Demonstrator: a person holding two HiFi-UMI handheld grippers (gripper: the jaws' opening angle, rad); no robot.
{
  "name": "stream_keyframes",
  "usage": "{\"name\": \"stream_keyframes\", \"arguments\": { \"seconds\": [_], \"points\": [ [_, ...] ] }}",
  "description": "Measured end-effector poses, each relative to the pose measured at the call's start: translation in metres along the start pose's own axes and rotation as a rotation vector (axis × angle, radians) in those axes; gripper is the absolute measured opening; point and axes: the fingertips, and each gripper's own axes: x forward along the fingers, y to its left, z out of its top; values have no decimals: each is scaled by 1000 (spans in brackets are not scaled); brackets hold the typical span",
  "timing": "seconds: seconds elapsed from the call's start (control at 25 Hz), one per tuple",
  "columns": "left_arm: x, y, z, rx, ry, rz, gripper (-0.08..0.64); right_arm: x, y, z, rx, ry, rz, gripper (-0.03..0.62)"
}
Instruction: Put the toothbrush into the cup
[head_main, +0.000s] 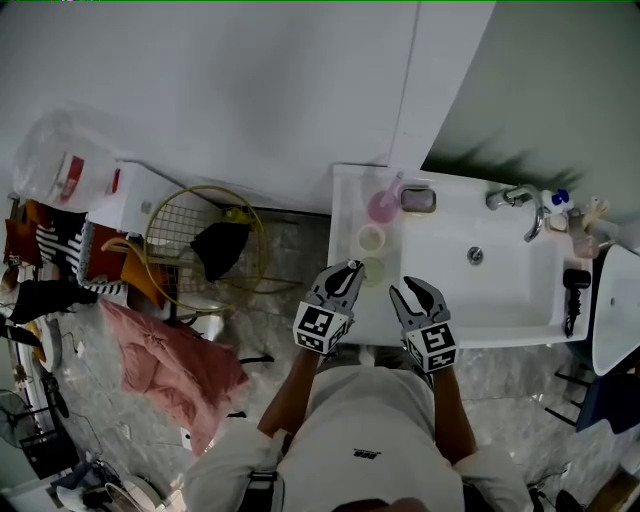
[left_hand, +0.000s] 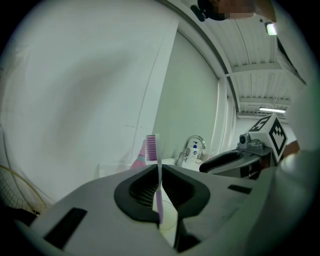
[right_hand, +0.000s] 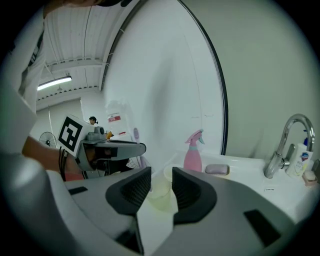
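A purple toothbrush (left_hand: 158, 190) stands upright between the jaws of my left gripper (left_hand: 159, 192), which is shut on its handle, with the bristle head (left_hand: 151, 147) above the jaws. In the head view the left gripper (head_main: 352, 268) hovers at the sink counter's left end, right beside a pale translucent cup (head_main: 374, 268). A second, cream cup (head_main: 371, 238) stands just behind it. My right gripper (head_main: 412, 290) is to the right of the pale cup, open and holding nothing. In the right gripper view the pale cup (right_hand: 160, 192) shows through the gap of that gripper (right_hand: 161, 187).
A pink spray bottle (head_main: 385, 200) and a soap bar (head_main: 418, 199) stand at the back of the white sink (head_main: 500, 300), with the faucet (head_main: 515, 197) and small bottles at the right. On the floor to the left are a wire basket (head_main: 165, 230) and a pink cloth (head_main: 180, 360).
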Motion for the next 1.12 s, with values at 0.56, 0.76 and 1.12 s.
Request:
{"name": "stream_keyframes", "arguments": {
  "seconds": [0.56,0.76,1.12],
  "points": [
    [19,0,-37,3,81,-11,43,7,-1,-8,13,19,4,144],
    [22,-1,-45,-4,97,-10,43,5,-1,-12,18,25,-6,144],
    [27,-3,-57,-8,117,-12,43,0,-4,-17,32,23,-28,144]
  ]
}}
